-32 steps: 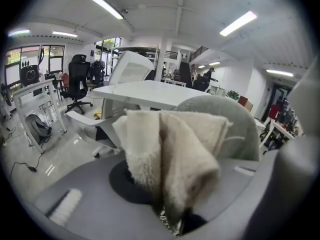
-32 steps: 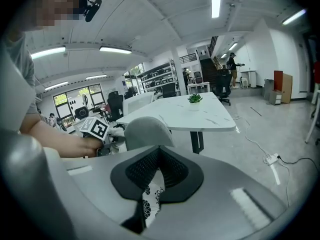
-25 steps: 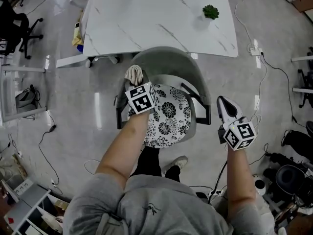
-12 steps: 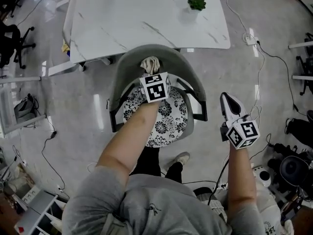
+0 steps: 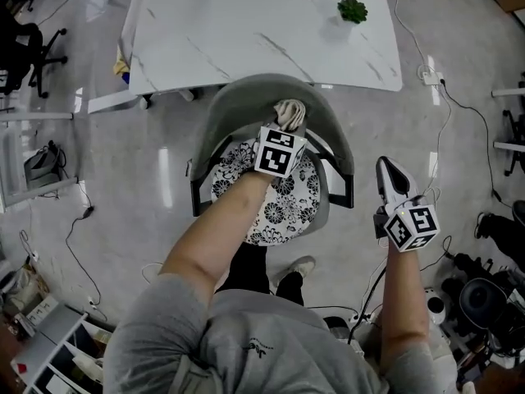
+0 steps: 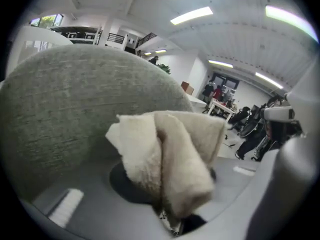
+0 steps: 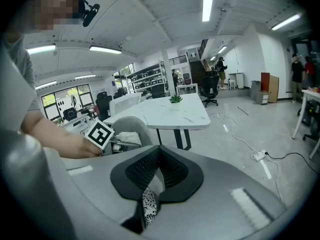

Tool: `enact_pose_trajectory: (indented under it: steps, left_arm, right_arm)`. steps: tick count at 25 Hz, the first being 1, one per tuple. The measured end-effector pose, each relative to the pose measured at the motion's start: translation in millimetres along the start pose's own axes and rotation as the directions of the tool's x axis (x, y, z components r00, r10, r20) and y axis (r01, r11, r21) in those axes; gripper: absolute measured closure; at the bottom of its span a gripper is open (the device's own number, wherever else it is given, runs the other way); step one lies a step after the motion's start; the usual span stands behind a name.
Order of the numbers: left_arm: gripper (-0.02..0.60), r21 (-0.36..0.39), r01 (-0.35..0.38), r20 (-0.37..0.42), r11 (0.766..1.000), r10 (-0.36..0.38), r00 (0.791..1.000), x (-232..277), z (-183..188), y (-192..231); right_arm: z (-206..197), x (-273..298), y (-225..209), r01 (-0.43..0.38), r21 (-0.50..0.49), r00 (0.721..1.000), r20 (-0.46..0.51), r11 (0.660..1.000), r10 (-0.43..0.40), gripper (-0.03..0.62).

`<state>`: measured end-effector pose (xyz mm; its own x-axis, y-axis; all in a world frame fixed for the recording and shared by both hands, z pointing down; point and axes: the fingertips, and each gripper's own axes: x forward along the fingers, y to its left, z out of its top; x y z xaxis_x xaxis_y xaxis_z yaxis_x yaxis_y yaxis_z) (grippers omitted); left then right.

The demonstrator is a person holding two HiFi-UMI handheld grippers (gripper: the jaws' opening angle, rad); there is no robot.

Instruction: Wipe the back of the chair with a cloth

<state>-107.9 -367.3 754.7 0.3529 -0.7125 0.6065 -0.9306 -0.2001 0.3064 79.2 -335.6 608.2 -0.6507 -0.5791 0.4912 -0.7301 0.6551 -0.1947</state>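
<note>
The grey chair back [image 5: 238,101] curves round a black-and-white floral seat cushion [image 5: 275,208]. My left gripper [image 5: 288,128] reaches over the seat and is shut on a cream cloth [image 5: 290,112], which presses against the inner face of the back, right of its middle. In the left gripper view the bunched cloth [image 6: 172,154] hides the jaws, and the grey chair back [image 6: 70,99] fills the left. My right gripper [image 5: 389,172] hangs to the right of the chair, shut, with nothing in it. In the right gripper view the chair back [image 7: 135,126] and cloth [image 7: 126,137] show at left.
A white marble table [image 5: 262,23] stands just beyond the chair, with a small green plant [image 5: 353,10] on it. The chair's black armrests [image 5: 338,189] flank the seat. Cables [image 5: 447,113] run over the floor at right. Office chairs and clutter stand at the edges.
My left gripper has carried the cloth along the chair back, from its left side to right of the middle. The right gripper has stayed beside the chair.
</note>
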Motion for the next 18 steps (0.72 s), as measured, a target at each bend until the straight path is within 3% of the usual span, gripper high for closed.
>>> enact_pose_trajectory:
  steps: [3,6,9,11,18]
  left_arm:
    - [0.471,-0.125,-0.123,0.010,0.985,0.125,0.992,-37.6,-25.7,47.1]
    - [0.471,-0.280,-0.299,-0.019,0.912,0.306,0.952,-87.9,-66.2,105.9]
    - [0.471,-0.346,-0.423,-0.061,0.837,0.430,0.901,-126.7,-99.2,146.9]
    - [0.471,-0.361,-0.461,-0.072,0.811,0.468,0.881,-136.4,-108.5,160.6]
    - [0.471,-0.422,-0.485,-0.062,0.766,0.510,0.858,-117.0,-100.0,165.7]
  right_arm:
    - [5.4,10.6,11.6,-0.028,-0.018,1.000,-0.011,0.999,0.027,0.592]
    - [7.1,20.7,23.7,-0.050,-0.036,0.998,-0.030,0.998,0.049,0.592]
    - [11.5,30.1,36.4,-0.068,-0.054,0.997,-0.040,0.996,0.065,0.592]
    - [16.6,33.5,42.6,-0.074,-0.066,0.997,-0.034,0.995,0.072,0.592]
    - [5.9,36.3,43.6,-0.090,-0.072,0.996,-0.020,0.993,0.089,0.592]
